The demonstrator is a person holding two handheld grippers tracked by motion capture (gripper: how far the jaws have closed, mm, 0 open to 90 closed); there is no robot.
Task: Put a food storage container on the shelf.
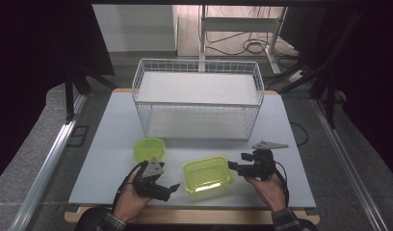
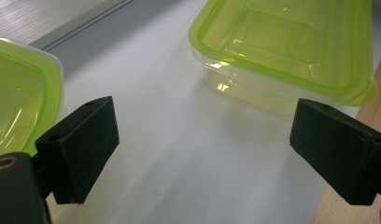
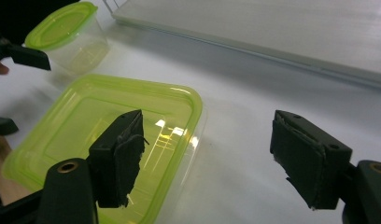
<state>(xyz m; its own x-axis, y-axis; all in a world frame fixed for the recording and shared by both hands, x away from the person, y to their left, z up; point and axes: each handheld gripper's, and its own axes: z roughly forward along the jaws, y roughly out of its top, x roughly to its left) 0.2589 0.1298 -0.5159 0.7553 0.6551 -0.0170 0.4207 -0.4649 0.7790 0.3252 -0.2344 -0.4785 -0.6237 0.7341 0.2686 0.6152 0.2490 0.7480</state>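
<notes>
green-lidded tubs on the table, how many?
2. The rectangular tub sits at the near edge between the left tongs and right tongs. The small tub is behind the left tongs, in front of the wire basket.

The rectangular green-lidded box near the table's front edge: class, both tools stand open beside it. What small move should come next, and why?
Probably bring the right tool in over the rectangular box's right rim and close on it. Both that tool and the left tool stand open and hold nothing, the right one's jaw hangs over that rim, and the wire basket behind looks the likely place for it.
</notes>
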